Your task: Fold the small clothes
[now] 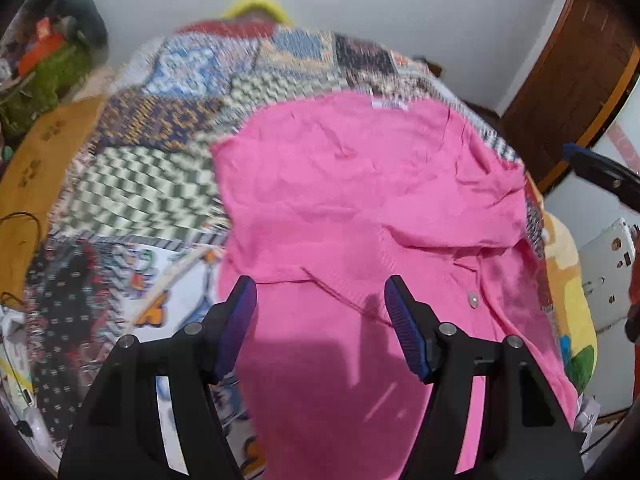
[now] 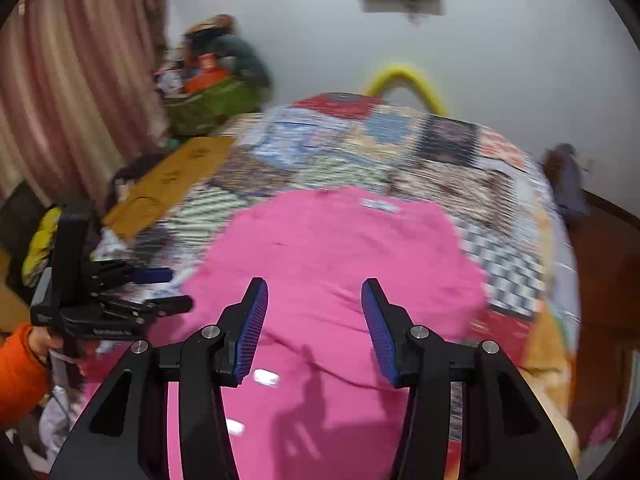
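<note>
A pink knit cardigan with a small white button lies spread on a patchwork quilt; a white label shows at its far edge. In the left wrist view my left gripper is open and empty above the near part of the cardigan. In the right wrist view my right gripper is open and empty above the same cardigan. The left gripper also shows there at the left, open, beside the cardigan's left edge. The right gripper's finger shows at the left wrist view's right edge.
The quilt covers a bed. A green basket of things stands at the far left by a striped curtain. A wooden door is at the right. A yellow band edges the bed's left side.
</note>
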A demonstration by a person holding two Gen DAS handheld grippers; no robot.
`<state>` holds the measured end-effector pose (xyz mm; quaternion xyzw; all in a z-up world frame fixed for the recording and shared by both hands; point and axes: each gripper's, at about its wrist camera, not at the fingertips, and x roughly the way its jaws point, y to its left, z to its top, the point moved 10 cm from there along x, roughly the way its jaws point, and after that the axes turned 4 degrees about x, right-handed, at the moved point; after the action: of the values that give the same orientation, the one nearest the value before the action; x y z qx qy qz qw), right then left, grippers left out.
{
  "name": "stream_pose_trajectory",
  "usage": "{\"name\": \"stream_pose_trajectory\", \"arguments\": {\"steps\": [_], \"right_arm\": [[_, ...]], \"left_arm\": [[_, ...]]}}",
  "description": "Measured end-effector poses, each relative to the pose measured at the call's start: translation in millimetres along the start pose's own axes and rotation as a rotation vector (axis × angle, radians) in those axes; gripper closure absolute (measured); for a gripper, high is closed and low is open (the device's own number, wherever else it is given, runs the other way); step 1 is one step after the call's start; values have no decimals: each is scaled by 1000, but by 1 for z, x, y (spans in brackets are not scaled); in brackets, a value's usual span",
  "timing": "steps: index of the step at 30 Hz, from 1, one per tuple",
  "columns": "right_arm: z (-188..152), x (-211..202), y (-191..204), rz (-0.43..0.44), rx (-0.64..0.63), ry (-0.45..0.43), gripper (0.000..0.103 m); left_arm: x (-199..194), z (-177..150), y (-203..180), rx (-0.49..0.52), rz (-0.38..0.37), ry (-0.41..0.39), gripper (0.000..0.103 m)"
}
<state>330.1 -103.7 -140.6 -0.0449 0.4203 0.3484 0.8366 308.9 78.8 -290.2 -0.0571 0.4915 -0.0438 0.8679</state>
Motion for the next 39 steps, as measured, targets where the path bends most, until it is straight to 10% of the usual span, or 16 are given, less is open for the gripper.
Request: {"name": "stream_pose_trajectory", "arguments": {"steps": [4,10,15,18,21,28,34,39], "right_arm": [[-16,4,-49,-83,53,30,58],[-35,27,-90,-119,123,78,58],[-30,49,-95,-90,149,68,59],[-21,56,-91,-64,155,51,89],[-10,62,-90,-66,147,28,91],[-8,83,-89,-94,129,69,90],[-16,59,-82,-74,149,85,57],[-32,30,-62,-43,107,96,54]], "left_arm": [[29,-2,-4,-40,-17,59,45],[28,7,-21,-26,-78,31,101],[-1,27,-25,45,-76,-55,101],[-26,40,-19,71,-62,-112,101],[-37,48,-6,81,-31,-136,101],[13,29,26,22,-23,10,101],[31,5,28,29,15,68,95],[8,-4,32,21,41,24,57]]}}
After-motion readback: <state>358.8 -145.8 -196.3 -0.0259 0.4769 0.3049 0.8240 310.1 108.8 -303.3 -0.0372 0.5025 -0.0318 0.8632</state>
